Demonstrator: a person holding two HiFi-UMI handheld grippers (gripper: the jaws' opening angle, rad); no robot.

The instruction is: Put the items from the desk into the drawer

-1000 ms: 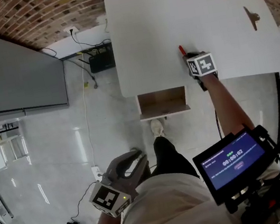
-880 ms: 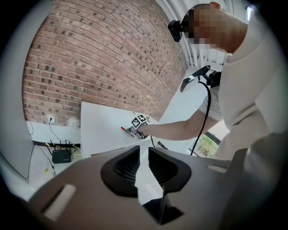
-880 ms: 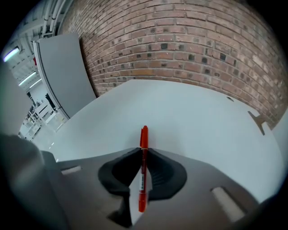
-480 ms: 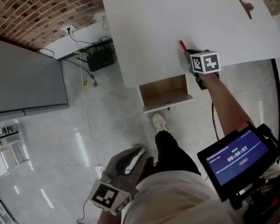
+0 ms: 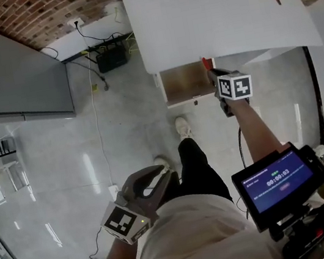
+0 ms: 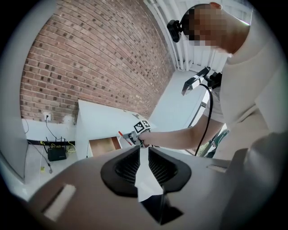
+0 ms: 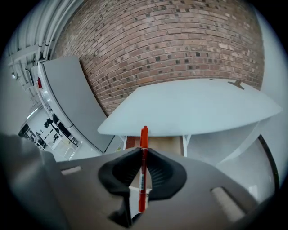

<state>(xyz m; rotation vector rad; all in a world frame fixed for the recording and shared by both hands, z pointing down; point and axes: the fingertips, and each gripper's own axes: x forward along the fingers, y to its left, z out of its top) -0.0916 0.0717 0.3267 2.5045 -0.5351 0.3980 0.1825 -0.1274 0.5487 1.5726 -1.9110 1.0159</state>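
"At the right edge of the open drawer [image 5: 186, 83], what is the right gripper [image 7: 143, 155] doing?"

"Its 2 jaws squeeze 1 red pen [image 7: 142, 179]. The pen lies long-ways between them, with its tip pointing toward the white desk [image 5: 209, 12]."

"Which way is the drawer?"

"Just ahead, low, and a bit to the left of the tip. I think the pen only has to go down and in."

"And the left gripper [image 6: 140, 150]?"

"It hangs well apart, by the person's hip. Its jaws are pressed together and I see nothing held. The right one is much nearer."
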